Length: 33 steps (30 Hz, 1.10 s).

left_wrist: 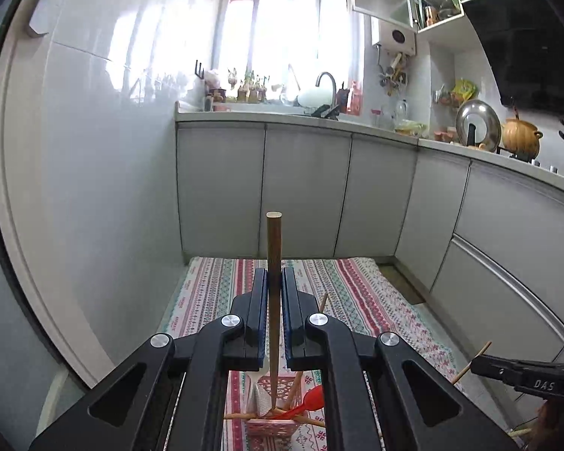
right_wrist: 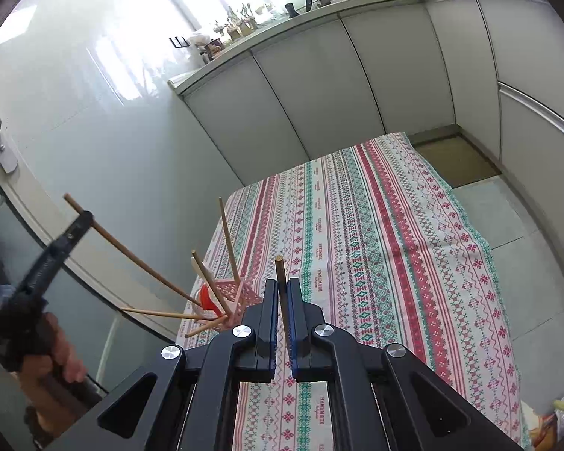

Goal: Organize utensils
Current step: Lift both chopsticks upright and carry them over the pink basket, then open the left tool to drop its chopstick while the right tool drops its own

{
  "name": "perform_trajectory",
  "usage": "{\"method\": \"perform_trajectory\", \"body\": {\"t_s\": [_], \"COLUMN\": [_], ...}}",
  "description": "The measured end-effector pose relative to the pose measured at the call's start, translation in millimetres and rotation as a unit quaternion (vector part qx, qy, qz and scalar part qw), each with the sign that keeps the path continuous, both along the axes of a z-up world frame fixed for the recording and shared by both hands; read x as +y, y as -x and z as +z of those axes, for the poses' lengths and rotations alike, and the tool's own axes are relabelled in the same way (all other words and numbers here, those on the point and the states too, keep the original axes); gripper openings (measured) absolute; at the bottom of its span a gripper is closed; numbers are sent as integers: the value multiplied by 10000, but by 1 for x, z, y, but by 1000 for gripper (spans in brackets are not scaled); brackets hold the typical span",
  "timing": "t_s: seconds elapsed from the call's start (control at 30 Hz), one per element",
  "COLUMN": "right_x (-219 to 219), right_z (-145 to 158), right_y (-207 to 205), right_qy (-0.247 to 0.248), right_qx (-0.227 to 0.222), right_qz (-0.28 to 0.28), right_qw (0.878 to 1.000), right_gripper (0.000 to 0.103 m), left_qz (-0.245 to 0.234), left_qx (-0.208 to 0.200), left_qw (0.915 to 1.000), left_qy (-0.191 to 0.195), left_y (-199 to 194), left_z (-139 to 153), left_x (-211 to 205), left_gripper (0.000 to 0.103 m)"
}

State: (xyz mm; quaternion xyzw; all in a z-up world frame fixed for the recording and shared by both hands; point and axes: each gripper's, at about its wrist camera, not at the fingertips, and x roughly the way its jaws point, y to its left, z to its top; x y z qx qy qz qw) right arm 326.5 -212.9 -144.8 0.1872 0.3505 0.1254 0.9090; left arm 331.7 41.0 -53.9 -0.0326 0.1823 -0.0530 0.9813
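Both tools, left and right, are matte black, with round silver bolts and blue-edged finger pads; bare skin shows on the left hand.

From my left wrist camera, the gripper frame covers most of the pink basket, so I cannot count the utensils inside. The right gripper is cut off by the picture's edge there. The bright items at the right wrist view's corner are too cropped to name.

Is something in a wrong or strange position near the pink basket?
Yes. Several chopsticks poke sideways through the pink basket holes near its base, instead of standing inside. The red spoon leans out over its rim.
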Motion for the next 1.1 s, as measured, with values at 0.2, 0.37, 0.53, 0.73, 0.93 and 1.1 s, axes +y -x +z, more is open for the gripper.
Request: {"method": "perform_trajectory", "body": {"t_s": [0.2, 0.37, 0.53, 0.73, 0.93, 1.1], "right_x": [-7, -11, -13, -12, -13, -10], "right_z": [-1, -2, -2, 0, 9, 29], "right_y": [0, 1, 4, 8, 13, 20], "right_qy": [-66, -80, -79, -86, -148, -120], "right_qx": [14, 38, 51, 27, -79, -317], "right_qz": [-33, -53, -67, -56, -86, -81], "right_qw": [10000, 9999, 9999, 9999, 9998, 9994], "right_gripper": [5, 5, 5, 5, 5, 5], "left_qz": [-22, -38, -84, -255, -476, -433], "left_qx": [163, 385, 610, 1095, 1587, 1514], "left_qw": [9999, 9992, 9979, 9936, 9856, 9846], "left_qy": [-51, -136, -195, -101, 328, 758], "left_y": [-19, -27, -33, -35, -32, -8], "left_z": [-15, -29, -43, -63, -73, -61], "left_x": [-4, -7, -10, -13, -11, 6], "left_gripper": [7, 7, 7, 8, 19, 59]}}
